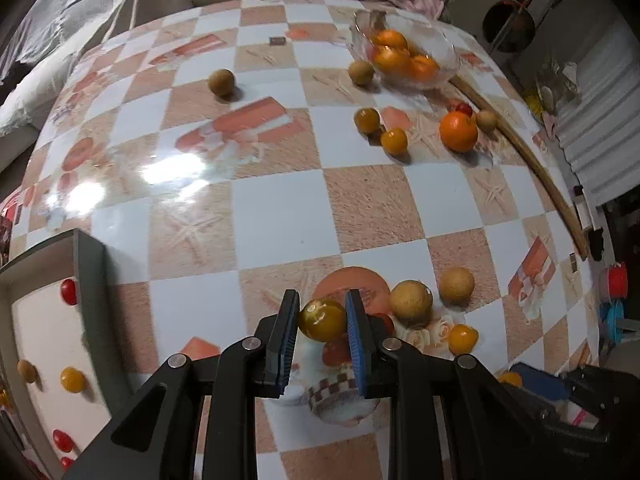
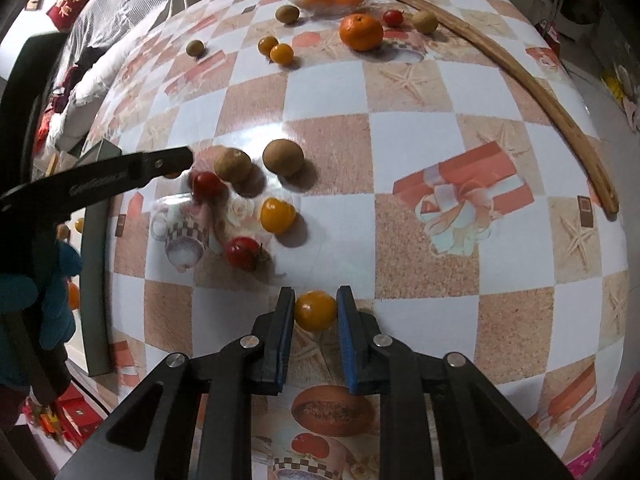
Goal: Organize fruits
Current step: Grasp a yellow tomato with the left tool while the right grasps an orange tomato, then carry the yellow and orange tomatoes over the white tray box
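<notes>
My left gripper is shut on a yellow cherry tomato, which sits between its blue pads just over the checked tablecloth. A red tomato lies under it, and two brown longans lie to its right. My right gripper is shut on another yellow tomato near the table's front. A grey-rimmed tray at the left holds several small red, yellow and brown fruits. The glass bowl at the far side holds oranges.
A loose orange, yellow tomatoes, red tomatoes and longans lie scattered on the table. A long wooden stick curves along the right edge. One of the left gripper's fingers reaches in from the left. Bedding lies beyond the table.
</notes>
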{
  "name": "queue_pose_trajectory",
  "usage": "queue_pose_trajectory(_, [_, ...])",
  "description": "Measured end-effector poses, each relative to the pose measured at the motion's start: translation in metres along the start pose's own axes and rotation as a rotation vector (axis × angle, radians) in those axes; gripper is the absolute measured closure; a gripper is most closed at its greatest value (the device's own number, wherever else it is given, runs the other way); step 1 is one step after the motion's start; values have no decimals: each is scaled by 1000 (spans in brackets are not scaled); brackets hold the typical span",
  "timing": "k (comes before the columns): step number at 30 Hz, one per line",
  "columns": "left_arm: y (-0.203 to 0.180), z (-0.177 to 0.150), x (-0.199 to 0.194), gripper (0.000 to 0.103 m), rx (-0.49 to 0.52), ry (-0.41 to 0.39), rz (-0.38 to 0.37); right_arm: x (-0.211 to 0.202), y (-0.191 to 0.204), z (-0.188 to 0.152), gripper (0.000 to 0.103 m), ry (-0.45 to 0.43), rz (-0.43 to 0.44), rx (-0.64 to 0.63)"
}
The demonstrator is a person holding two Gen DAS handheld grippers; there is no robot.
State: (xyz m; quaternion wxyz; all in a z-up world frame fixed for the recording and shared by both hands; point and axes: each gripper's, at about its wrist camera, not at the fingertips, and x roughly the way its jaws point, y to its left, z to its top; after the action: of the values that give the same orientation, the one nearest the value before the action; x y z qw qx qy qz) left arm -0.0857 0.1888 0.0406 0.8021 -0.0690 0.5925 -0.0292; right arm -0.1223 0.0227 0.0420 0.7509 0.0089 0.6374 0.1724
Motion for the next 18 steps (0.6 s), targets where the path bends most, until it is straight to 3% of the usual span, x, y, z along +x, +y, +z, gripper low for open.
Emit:
queue_pose_trajectory(10, [33, -16, -42, 78, -71, -59, -2, -11, 14, 16, 80, -25, 1, -38])
queue_pose_trajectory(18, [72, -40, -69, 78, -147, -93, 27, -10, 53, 24, 80, -25, 28, -117])
